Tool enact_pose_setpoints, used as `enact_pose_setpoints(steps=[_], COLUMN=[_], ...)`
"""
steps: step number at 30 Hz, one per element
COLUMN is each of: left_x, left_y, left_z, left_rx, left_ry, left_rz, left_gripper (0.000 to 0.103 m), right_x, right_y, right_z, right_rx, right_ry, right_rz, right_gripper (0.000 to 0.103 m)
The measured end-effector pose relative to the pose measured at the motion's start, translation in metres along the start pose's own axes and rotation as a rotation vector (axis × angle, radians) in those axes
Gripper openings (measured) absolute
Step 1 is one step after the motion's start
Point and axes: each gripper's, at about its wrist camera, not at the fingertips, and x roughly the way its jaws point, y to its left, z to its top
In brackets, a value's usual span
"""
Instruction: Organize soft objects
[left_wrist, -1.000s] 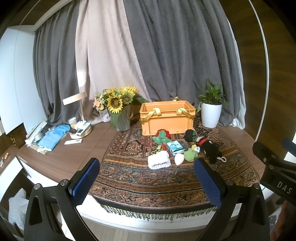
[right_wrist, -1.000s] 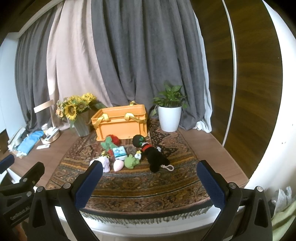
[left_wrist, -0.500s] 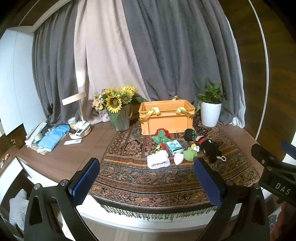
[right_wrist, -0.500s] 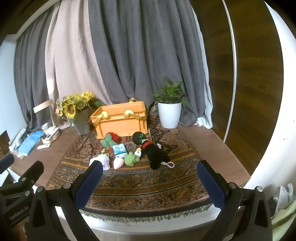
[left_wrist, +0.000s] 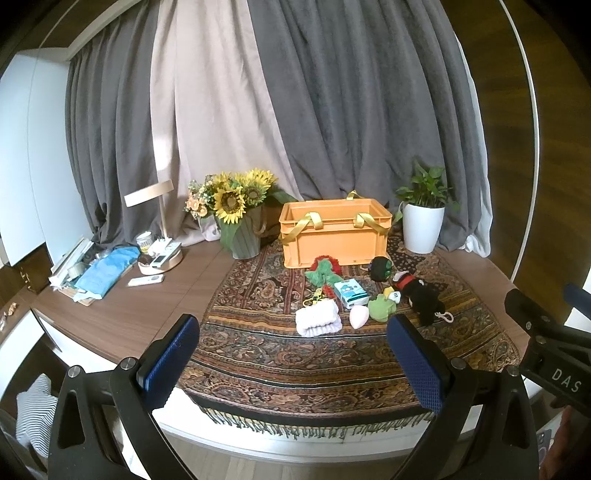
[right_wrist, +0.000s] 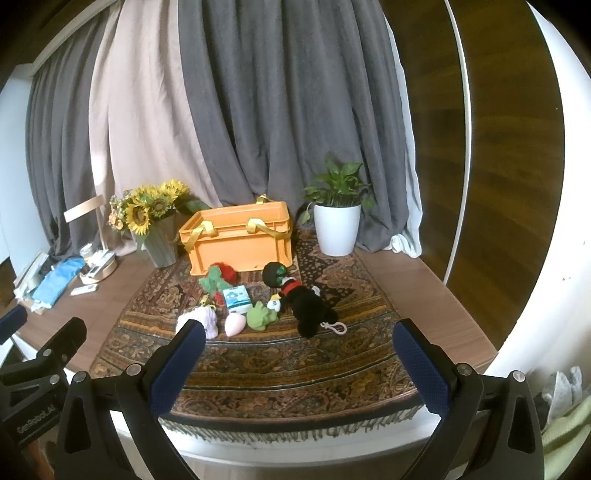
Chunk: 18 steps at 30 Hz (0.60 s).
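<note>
Both hand-held grippers, left (left_wrist: 293, 354) and right (right_wrist: 299, 360), hang wide and empty short of the bench (left_wrist: 155, 299), so I'd reach for the nearest toy, the white knit (left_wrist: 318, 318), before the crate (left_wrist: 334, 236).

You hold your left gripper (left_wrist: 293, 363) level, its two blue-padded fingers (left_wrist: 170, 360) spread wide with nothing between them. Your right gripper (right_wrist: 299, 367) sits beside it at much the same height, jaws equally wide and empty, its pads (right_wrist: 421, 371) facing each other. Each gripper's black frame shows at the edge of the other's wrist view, so the two are close together, side by side.
</note>
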Motion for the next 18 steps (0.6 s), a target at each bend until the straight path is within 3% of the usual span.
enact_pose_setpoints(steps=[18], left_x=[0.0032], left_y=[0.0025], left_z=[-0.0013], left_rx=[0.002], left_ry=[-0.002], left_rz=[0.004], left_gripper=[0.103], right_x=[0.0036], right_y=[0.0042], right_z=[0.0009], right_rx=[-0.006], right_ry=[0.006], right_rz=[0.002], right_gripper=[0.102])
